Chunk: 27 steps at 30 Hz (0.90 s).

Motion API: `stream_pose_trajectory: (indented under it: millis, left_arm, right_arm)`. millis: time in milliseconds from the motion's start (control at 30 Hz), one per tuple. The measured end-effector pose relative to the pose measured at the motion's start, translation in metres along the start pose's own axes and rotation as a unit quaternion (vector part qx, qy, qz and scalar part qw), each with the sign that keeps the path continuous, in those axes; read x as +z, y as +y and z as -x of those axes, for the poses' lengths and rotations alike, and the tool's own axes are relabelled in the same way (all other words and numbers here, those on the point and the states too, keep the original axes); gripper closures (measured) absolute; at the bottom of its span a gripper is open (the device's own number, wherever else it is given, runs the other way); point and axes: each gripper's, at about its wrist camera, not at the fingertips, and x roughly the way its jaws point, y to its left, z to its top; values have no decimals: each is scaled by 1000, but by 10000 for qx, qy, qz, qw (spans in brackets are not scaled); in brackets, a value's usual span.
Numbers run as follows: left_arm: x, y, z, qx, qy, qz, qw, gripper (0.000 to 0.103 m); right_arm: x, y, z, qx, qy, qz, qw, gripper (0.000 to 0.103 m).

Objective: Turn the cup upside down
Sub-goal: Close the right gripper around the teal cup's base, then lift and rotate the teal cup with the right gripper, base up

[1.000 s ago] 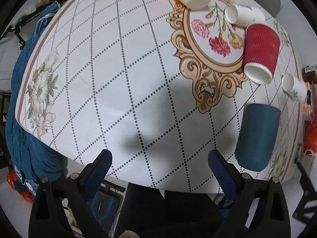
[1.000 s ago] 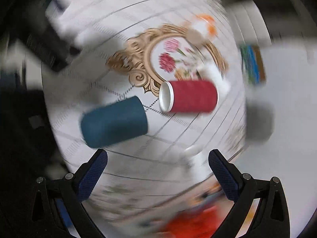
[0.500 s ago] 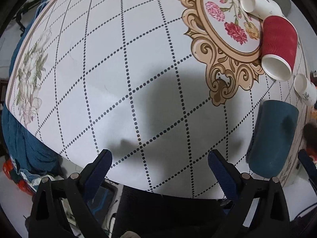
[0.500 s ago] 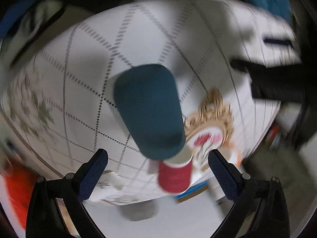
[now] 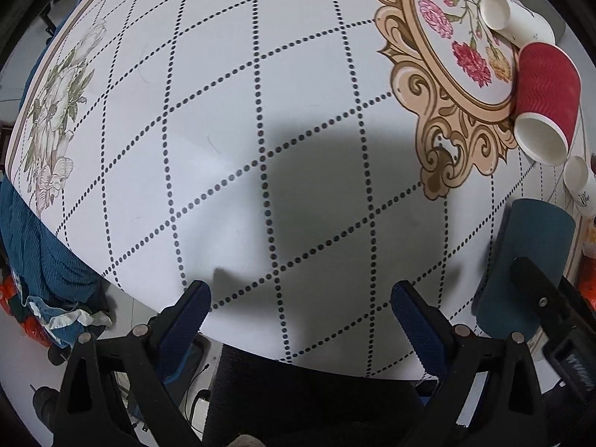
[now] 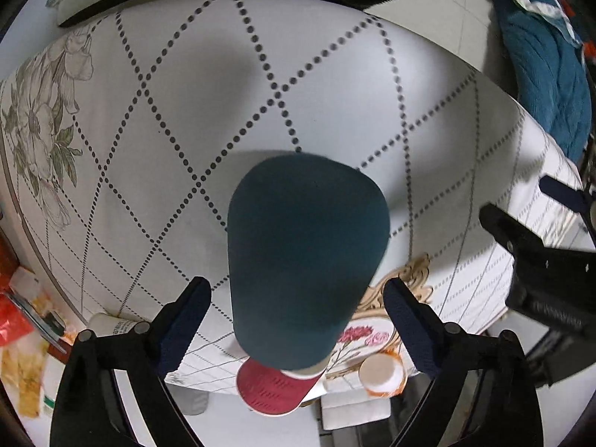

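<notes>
A dark teal cup [image 6: 301, 257] lies on its side on the white patterned tablecloth [image 6: 186, 119]. It sits between the open jaws of my right gripper [image 6: 296, 301], and I see no contact with either pad. In the left wrist view the teal cup [image 5: 525, 257] lies at the right edge, with my right gripper's black body over its near end. My left gripper [image 5: 300, 303] is open and empty above the table's near edge.
A red ribbed cup [image 5: 547, 100] lies on its side by the floral medallion [image 5: 454, 52]. White cups [image 5: 514, 18] lie beyond it, another small one [image 5: 579, 182] at the right. An orange-and-white cup [image 6: 383, 372] lies farther off. Blue fabric [image 5: 41, 260] hangs at the left.
My right gripper has swung round and closed in on the teal cup, which now sits between its jaws. My left gripper moved closer to the table surface.
</notes>
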Motion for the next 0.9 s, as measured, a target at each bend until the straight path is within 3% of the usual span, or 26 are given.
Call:
stream_pose_trajectory:
  millis: [100, 300, 600, 900]
  left_arm:
    - [-3, 7, 0, 19, 0, 32, 10000, 4]
    - [2, 15, -1, 50, 23, 30, 10000, 4]
    - [-3, 5, -5, 101, 26, -29, 9999, 4]
    - [-1, 4, -1, 157, -3, -3, 9999, 4]
  right_arm:
    - [6, 1, 0, 17, -39, 70, 10000, 9]
    - [22, 5, -4, 24, 141, 105, 9998, 27]
    - [28, -6, -4, 169, 26, -210, 9996, 29]
    - [27, -42, -2, 127, 96, -1170, 9930, 29]
